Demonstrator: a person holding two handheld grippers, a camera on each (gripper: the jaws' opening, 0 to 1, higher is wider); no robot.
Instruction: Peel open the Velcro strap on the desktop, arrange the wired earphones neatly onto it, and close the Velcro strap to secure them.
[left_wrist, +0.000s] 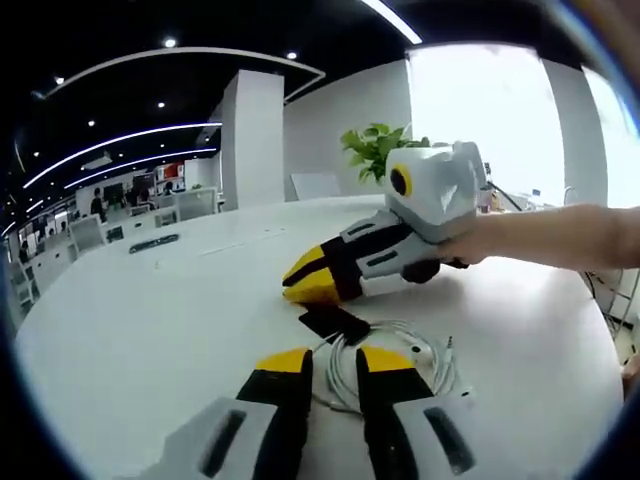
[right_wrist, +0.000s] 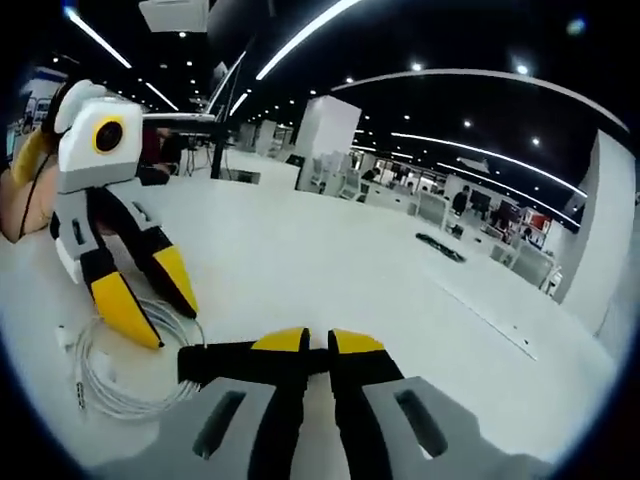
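On the white desk, the white wired earphones (left_wrist: 400, 362) lie in a loose coil. Their cable runs between the spread jaws of my left gripper (left_wrist: 335, 360), which is open and holds nothing. The black Velcro strap (left_wrist: 336, 322) lies just beyond the coil. My right gripper (left_wrist: 305, 285), held by a hand, comes in from the right with its yellow tips pressed together at the strap's end. In the right gripper view, my right gripper (right_wrist: 318, 342) is shut on the Velcro strap (right_wrist: 205, 364), which sticks out to the left. The left gripper (right_wrist: 152, 305) straddles the earphones (right_wrist: 110, 385).
The round white desk (left_wrist: 150, 310) spreads wide to the left and far side. A green plant (left_wrist: 375, 145) stands at its far edge. A person's forearm (left_wrist: 560, 235) reaches in from the right. Chairs and other desks (right_wrist: 440, 215) fill the room behind.
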